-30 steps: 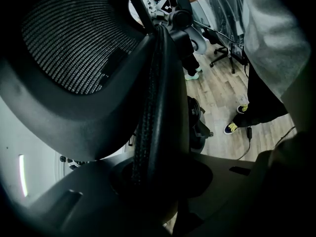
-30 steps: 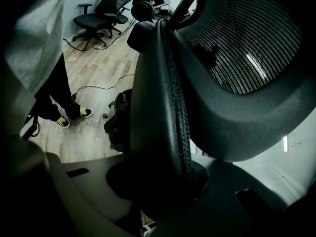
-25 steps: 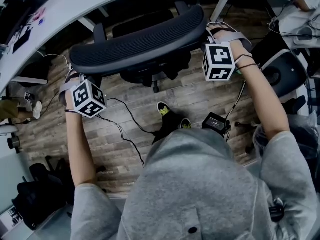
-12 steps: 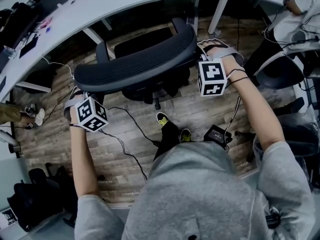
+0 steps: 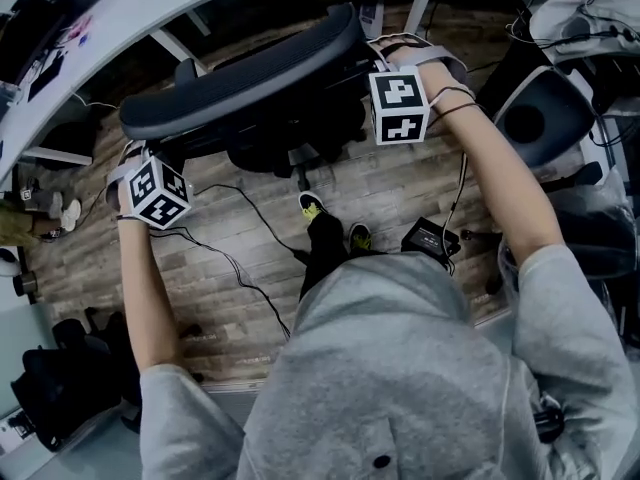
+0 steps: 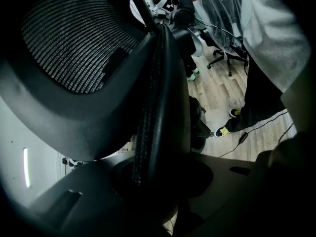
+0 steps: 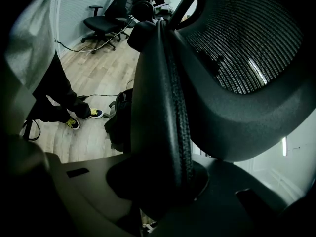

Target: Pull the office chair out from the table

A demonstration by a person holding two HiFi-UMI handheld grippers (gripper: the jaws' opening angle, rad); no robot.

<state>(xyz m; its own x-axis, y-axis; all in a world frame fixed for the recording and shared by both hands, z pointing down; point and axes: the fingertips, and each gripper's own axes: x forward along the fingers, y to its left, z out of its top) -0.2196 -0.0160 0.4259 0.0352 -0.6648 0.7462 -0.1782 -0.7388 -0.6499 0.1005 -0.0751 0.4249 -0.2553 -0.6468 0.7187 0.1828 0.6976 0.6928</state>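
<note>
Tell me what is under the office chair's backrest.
Below the backrest show the chair's dark base and the wood floor. The backrest covers most of the seat, hiding anything on it.

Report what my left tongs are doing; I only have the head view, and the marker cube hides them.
Observer: In the left gripper view, the left tongs are clamped on the side edge of the backrest.
Operator: Check the right side too.
Observer: The right gripper view shows the right tongs pinching the backrest's other side edge the same way.
Operator: Name anything on the floor outside my view.
Observer: In the right gripper view, a second chair stands on the wood floor by the far wall, past your legs.
</note>
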